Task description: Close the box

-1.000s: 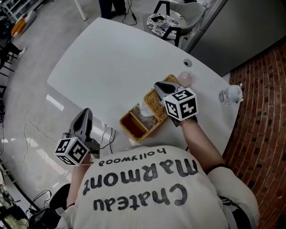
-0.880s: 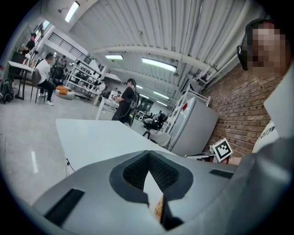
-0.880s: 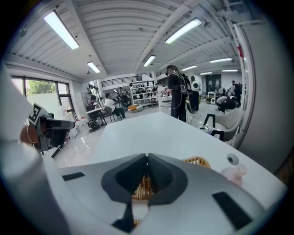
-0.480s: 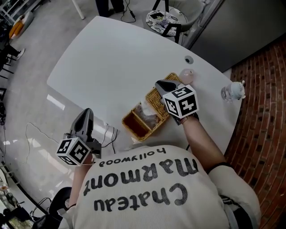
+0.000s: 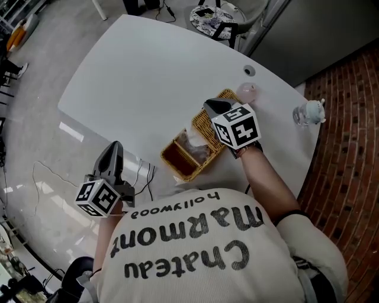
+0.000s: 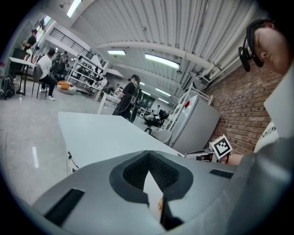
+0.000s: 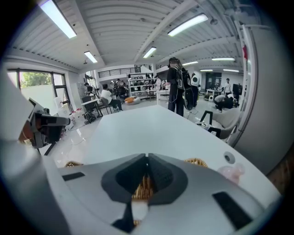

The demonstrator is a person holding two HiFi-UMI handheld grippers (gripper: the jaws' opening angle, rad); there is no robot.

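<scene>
An open wicker box (image 5: pixel 182 158) stands on the white table (image 5: pixel 136 77), with a crumpled pale wrapper (image 5: pixel 193 141) inside. Its wicker lid (image 5: pixel 208 129) lies folded back towards the far right. My right gripper (image 5: pixel 209 106) is above the lid, jaws shut with the tips meeting. In the right gripper view (image 7: pixel 147 158) wicker shows behind the tips, and nothing visible is pinched. My left gripper (image 5: pixel 113 149) hangs off the table's near left edge, away from the box. It is shut and holds nothing (image 6: pixel 148 156).
A pink object (image 5: pixel 246 92) and a round cable hole (image 5: pixel 249 71) lie beyond the lid. A small glass pot (image 5: pixel 307 112) stands at the table's right edge. Cables (image 5: pixel 144 175) hang below the near edge. A chair (image 5: pixel 213 15) stands behind the table.
My right gripper has tipped slightly over the lid, and a bit of wicker now shows at the left of its view. The left gripper has not moved.
</scene>
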